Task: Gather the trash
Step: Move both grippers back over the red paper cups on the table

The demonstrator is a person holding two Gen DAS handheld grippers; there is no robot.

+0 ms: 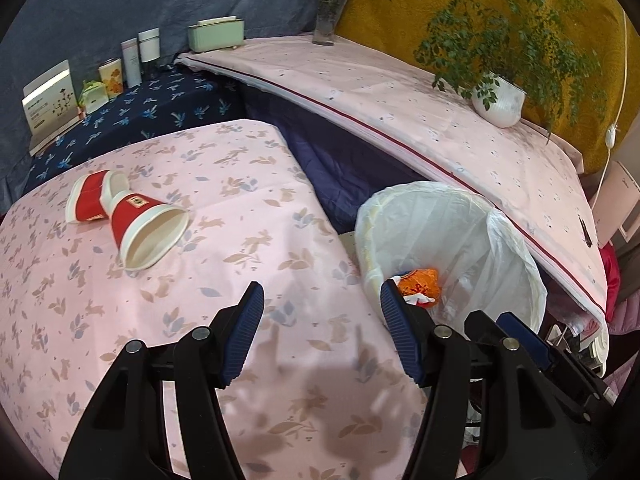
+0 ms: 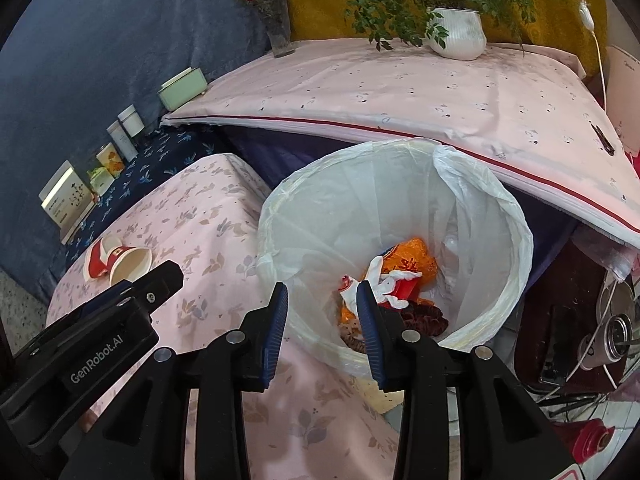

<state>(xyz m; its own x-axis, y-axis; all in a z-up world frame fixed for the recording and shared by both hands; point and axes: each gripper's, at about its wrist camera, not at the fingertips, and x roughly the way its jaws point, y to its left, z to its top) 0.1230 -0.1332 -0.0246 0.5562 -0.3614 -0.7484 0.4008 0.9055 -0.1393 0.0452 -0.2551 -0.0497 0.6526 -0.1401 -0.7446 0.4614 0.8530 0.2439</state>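
Two red and white paper cups (image 1: pixel 132 220) lie on their sides on the pink flowered tablecloth (image 1: pixel 240 184), one squashed behind the other. My left gripper (image 1: pixel 322 312) hovers open over the cloth, short of the cups, with nothing between its fingers. To its right stands a bin with a white liner (image 2: pixel 400 152). Inside it lie an orange wrapper (image 2: pixel 416 256), a crumpled red and white cup (image 2: pixel 396 284) and dark scraps. My right gripper (image 2: pixel 323 300) hangs open over the bin's near rim and holds nothing. The left gripper (image 2: pixel 160 280) shows beside it, with the cups (image 2: pixel 116 260) beyond.
A second table under a pink cloth (image 2: pixel 400 88) rises behind the bin, bearing a white plant pot (image 2: pixel 456 32) and a glass vase (image 2: pixel 280 36). Bottles, boxes and a green container (image 1: pixel 216 34) line a dark blue cloth at the back left. Cables and clutter lie at the right.
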